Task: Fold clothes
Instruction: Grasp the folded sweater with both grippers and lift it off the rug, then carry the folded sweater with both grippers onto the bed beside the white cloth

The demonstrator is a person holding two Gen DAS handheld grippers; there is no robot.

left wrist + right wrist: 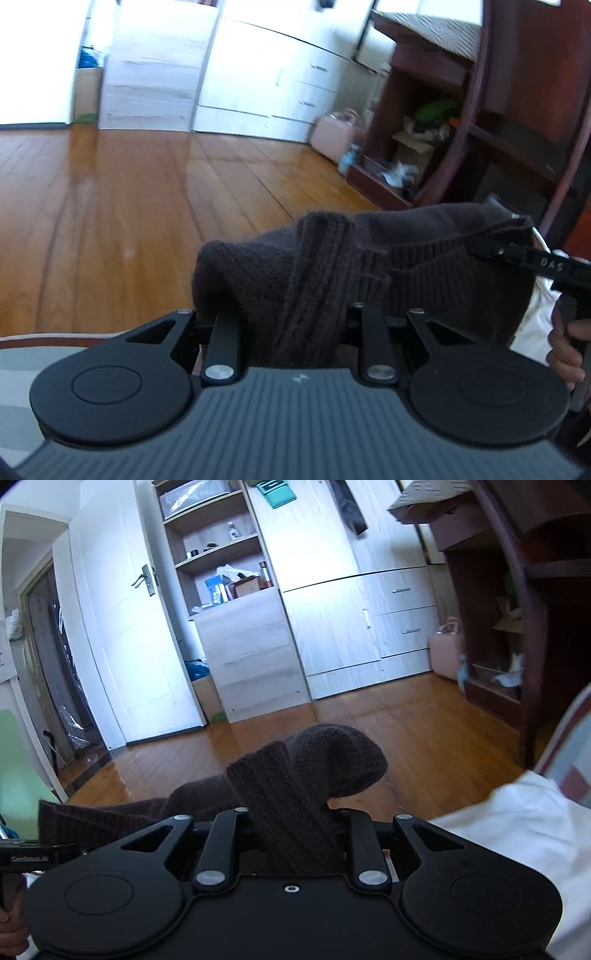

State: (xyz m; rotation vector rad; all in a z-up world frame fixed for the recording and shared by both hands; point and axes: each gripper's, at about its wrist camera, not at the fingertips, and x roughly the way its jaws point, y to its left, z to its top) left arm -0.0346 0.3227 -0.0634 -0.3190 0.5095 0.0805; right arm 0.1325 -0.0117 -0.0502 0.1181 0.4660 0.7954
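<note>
We held 1 dark brown knitted sweater (369, 266) between our 2 grippers, above the wooden floor (129, 206). The left gripper (295, 325) was clamped on a ribbed edge of the sweater, which bunched up just ahead of its fingers and stretched to its right. There the right gripper (480, 245) pinched the far edge. In the right wrist view, the right gripper (295, 834) gripped a ribbed band, with the knit humped directly ahead. White fabric (517, 834) lay to its right.
</note>
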